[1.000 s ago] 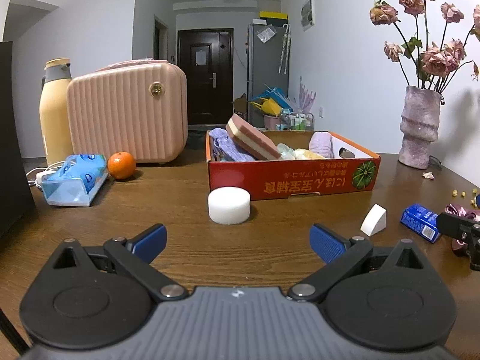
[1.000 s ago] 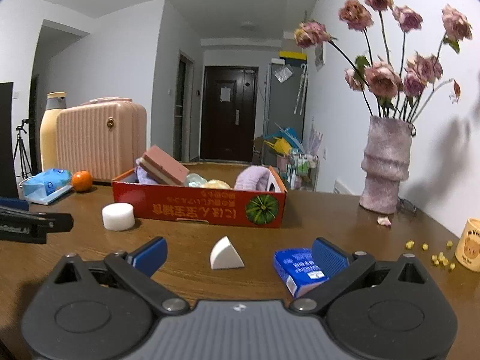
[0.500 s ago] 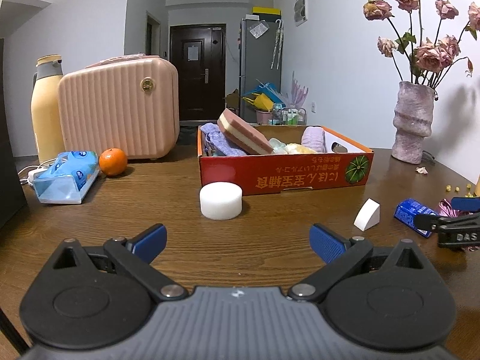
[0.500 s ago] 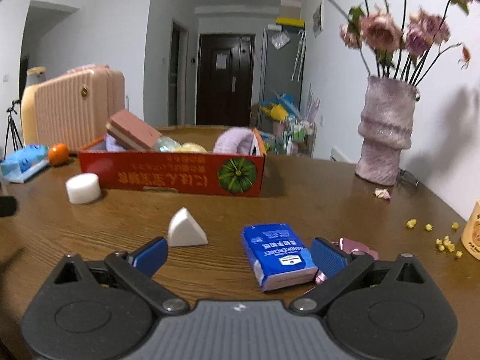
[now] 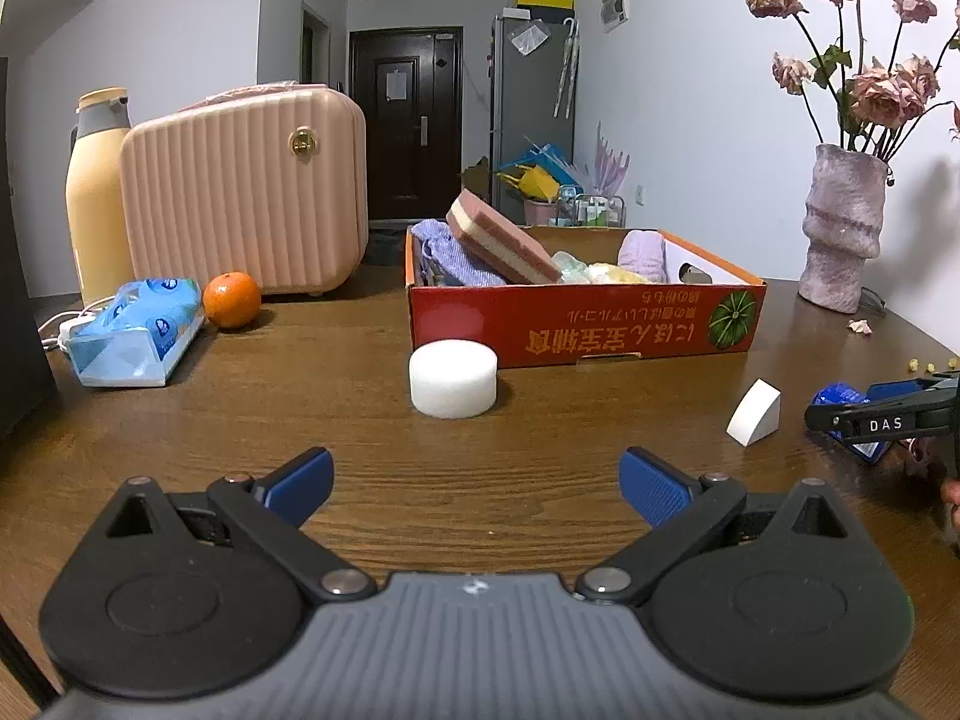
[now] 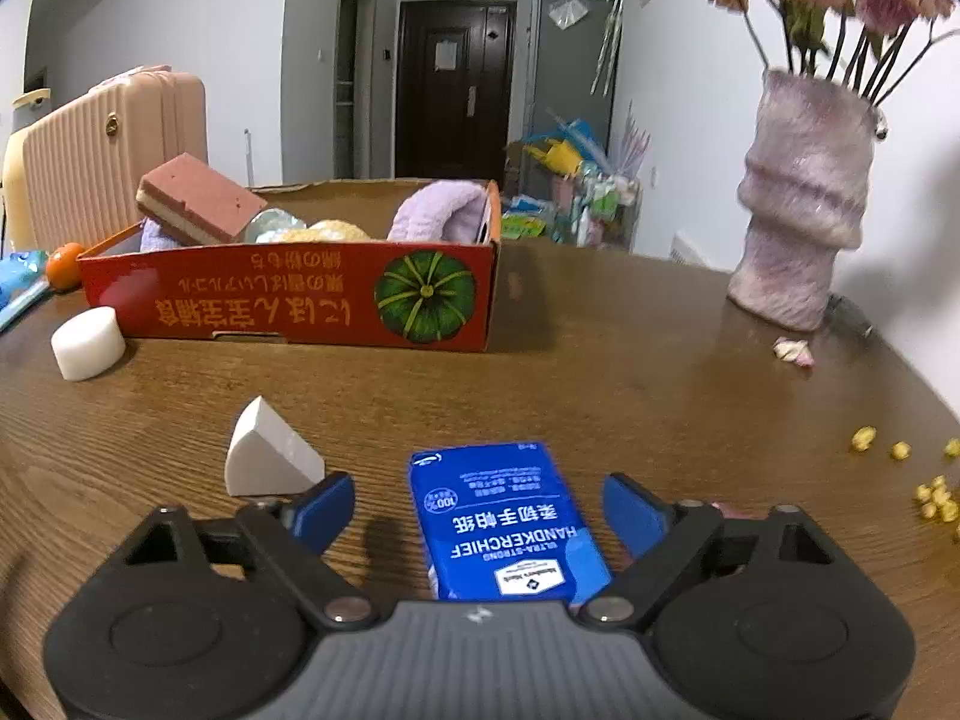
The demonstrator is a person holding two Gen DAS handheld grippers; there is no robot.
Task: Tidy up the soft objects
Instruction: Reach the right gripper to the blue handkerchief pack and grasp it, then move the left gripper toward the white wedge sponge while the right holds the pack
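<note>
A blue handkerchief tissue pack (image 6: pixel 510 525) lies flat on the wooden table between the fingers of my right gripper (image 6: pixel 477 507); the jaws are closing and gaps show on both sides of the pack. A white wedge sponge (image 6: pixel 267 456) sits just left of the left finger. The red cardboard box (image 6: pixel 288 300) behind holds a pink sponge, towels and other soft items. In the left wrist view, my left gripper (image 5: pixel 477 483) stands open over bare table, with a white round sponge (image 5: pixel 453 378) ahead of it and the right gripper (image 5: pixel 882 420) over the pack at the far right.
A pink case (image 5: pixel 246 192), a cream bottle (image 5: pixel 99 198), an orange (image 5: pixel 231 299) and a large tissue packet (image 5: pixel 135 336) stand at the left. A vase of dried roses (image 6: pixel 798 204) stands at the right, with yellow crumbs (image 6: pixel 900 468) scattered near the table's right edge.
My right gripper has moved forward and down so that the blue pack now lies between its fingers, which have narrowed. The left gripper has stayed about where it was.
</note>
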